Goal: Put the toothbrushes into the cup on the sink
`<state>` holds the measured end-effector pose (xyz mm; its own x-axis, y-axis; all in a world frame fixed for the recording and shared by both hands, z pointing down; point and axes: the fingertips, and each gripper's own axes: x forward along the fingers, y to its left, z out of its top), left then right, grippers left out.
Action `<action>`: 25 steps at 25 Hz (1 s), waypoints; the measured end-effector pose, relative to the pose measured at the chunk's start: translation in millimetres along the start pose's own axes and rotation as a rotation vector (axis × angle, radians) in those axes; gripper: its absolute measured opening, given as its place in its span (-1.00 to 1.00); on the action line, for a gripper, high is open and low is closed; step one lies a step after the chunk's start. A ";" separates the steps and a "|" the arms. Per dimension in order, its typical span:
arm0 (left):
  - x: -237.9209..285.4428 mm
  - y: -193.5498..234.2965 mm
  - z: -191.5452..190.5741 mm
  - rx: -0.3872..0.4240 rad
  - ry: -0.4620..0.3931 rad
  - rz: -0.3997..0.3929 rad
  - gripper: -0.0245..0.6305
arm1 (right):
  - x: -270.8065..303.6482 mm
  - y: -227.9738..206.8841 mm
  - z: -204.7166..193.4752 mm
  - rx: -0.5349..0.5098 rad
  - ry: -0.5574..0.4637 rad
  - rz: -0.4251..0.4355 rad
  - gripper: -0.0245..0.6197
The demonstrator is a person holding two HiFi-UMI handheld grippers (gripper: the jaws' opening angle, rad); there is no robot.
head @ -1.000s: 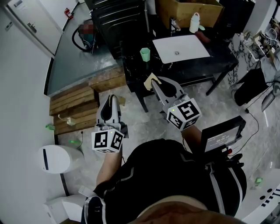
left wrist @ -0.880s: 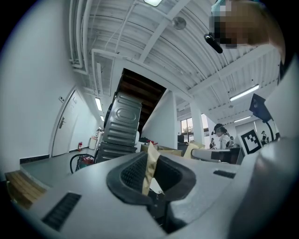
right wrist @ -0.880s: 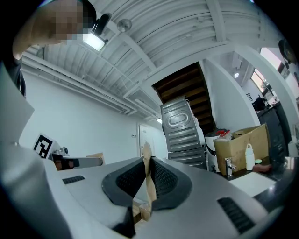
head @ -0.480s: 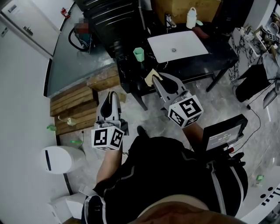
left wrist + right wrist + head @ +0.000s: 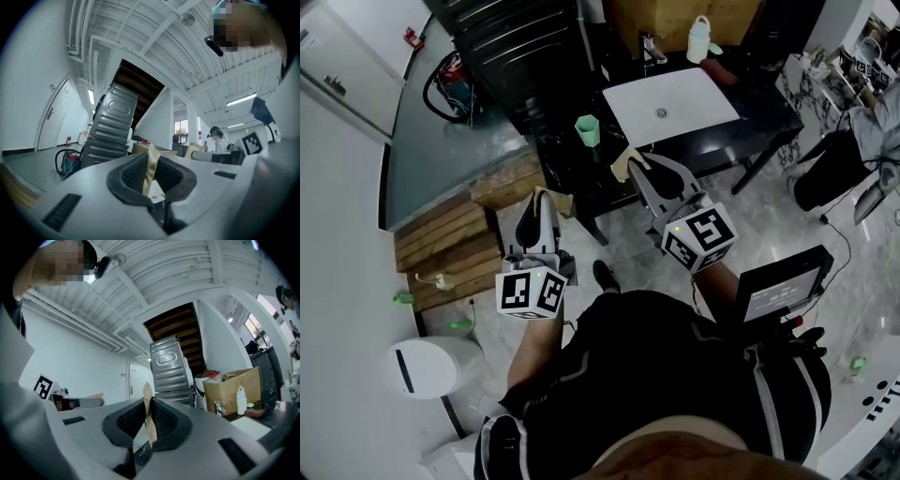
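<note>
A pale green cup point(image 5: 587, 129) stands on the black counter point(image 5: 572, 169), left of the white sink point(image 5: 670, 103). I see no toothbrush in any view. Both grippers are held over the floor, short of the counter, and point at it. My left gripper point(image 5: 542, 195) is shut, with a strip of tan tape between its black pads point(image 5: 133, 176) and nothing else there. My right gripper point(image 5: 630, 167) reaches the counter's front edge below the cup. It is shut too, tan tape showing between its pads point(image 5: 164, 420).
A faucet point(image 5: 649, 47) and a white bottle point(image 5: 700, 39) stand behind the sink, with a cardboard box point(image 5: 232, 387) beyond. A dark metal cabinet point(image 5: 525, 47) rises left of the counter. Wooden pallets point(image 5: 450, 234) and a white bin point(image 5: 431, 366) lie at the left.
The person has stepped toward the counter, so the cup and sink have slid down and left in the head view. Both grippers keep their pose and stay shut.
</note>
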<state>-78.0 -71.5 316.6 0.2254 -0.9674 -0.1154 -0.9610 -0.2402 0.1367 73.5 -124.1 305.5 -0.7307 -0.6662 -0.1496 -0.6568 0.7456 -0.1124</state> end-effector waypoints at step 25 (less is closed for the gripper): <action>124.7 95.0 -8.4 -0.075 0.019 -0.113 -0.83 | 128.6 -61.3 -18.2 -0.002 0.028 -0.126 -0.79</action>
<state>-139.9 -215.6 323.4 0.3351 -0.9351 -0.1156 -0.9150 -0.3522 0.1968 16.3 -255.7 311.0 -0.6471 -0.7549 -0.1067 -0.7441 0.6558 -0.1271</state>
